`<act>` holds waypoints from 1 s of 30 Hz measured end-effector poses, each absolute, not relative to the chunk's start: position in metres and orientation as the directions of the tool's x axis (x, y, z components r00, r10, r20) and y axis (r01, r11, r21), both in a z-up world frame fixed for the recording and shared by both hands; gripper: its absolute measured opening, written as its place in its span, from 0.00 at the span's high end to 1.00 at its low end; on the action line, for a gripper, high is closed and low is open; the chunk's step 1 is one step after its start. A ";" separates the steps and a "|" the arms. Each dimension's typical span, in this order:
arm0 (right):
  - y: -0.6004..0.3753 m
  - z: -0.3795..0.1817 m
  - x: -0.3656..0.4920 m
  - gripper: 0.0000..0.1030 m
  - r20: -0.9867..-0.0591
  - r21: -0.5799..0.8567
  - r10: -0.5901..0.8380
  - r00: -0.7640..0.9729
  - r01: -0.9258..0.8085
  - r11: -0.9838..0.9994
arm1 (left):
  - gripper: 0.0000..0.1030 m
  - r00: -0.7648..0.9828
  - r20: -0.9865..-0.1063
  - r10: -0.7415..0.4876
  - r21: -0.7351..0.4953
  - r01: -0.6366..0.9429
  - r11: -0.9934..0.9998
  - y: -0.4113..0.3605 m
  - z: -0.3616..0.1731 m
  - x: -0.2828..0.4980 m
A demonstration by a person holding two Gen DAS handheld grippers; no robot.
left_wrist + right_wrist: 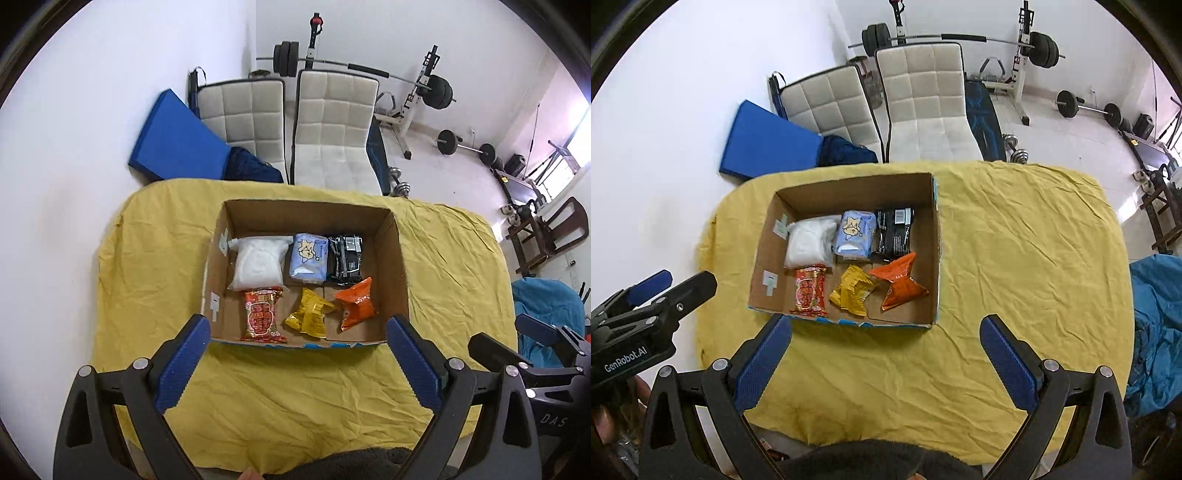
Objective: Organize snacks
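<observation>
Snacks (pixel 306 280) in cardboard box (pixel 400 266), beyond left gripper (pixel 299 345) and right gripper (pixel 886 345); both spread wide, empty.

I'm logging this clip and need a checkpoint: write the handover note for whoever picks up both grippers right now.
Left gripper: open, empty, held over the yellow cloth just short of the cardboard box.
Right gripper: open, empty, also in front of the box, further to its right.
In the box, back row: white bag, light blue pack, black pack. Front row: red packet, yellow packet, orange packet.
Done: six snacks lie in the box in two rows; none visible on the cloth.
Left: nothing obvious; perhaps straighten the tilted yellow and orange packets.
</observation>
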State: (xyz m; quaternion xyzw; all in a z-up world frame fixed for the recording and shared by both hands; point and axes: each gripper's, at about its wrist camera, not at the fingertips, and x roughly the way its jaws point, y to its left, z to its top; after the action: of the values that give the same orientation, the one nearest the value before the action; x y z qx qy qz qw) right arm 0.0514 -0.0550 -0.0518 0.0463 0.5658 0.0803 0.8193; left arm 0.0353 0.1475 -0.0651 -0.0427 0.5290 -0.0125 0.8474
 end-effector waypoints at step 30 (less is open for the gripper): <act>-0.056 0.017 -0.001 0.00 -0.896 0.121 0.148 0.419 -0.089 0.989 | 0.05 0.488 -0.872 -0.033 -0.076 -0.070 0.995 0.153 -0.019 -0.021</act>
State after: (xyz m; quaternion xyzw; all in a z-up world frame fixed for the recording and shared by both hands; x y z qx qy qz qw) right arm -0.0007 -0.0560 0.0171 0.0274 0.5344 0.0702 0.8419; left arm -0.0210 0.1532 -0.0189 -0.0507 0.5059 0.0108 0.8610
